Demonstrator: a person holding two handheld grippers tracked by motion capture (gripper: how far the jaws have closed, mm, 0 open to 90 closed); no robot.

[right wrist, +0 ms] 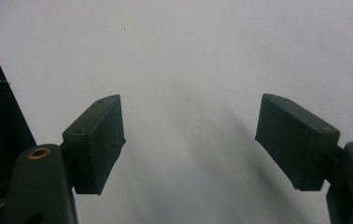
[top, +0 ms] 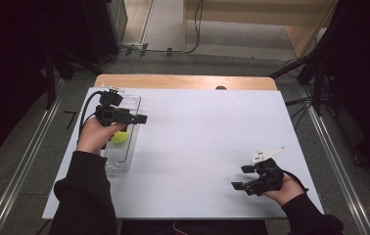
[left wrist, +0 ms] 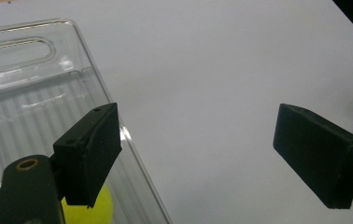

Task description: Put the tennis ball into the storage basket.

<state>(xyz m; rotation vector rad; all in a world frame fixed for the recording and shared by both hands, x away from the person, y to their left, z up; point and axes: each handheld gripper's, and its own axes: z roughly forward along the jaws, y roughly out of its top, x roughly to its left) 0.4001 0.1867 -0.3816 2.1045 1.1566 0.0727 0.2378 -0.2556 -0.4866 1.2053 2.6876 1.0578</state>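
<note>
left gripper (top: pixel 139 118): jaws spread over clear tray (top: pixel 133 103), yellow ball (top: pixel 120 137) inside | right gripper (top: pixel 242 177): jaws spread, empty, near-right tabletop (top: pixel 202 137)

A white sheet (top: pixel 197 147) covers the wooden table (top: pixel 183 81). Black cables (top: pixel 195 29) trail across the grey floor (top: pixel 41 142) beyond it, near a pale wooden shelf (top: pixel 256 19).

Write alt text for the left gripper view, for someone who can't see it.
Two black fingers of the left gripper, spread wide apart and holding nothing, hover over a white table. Under the left finger lies a clear plastic tray with a cut-out handle, and a yellow-green ball peeks out inside it.
</note>
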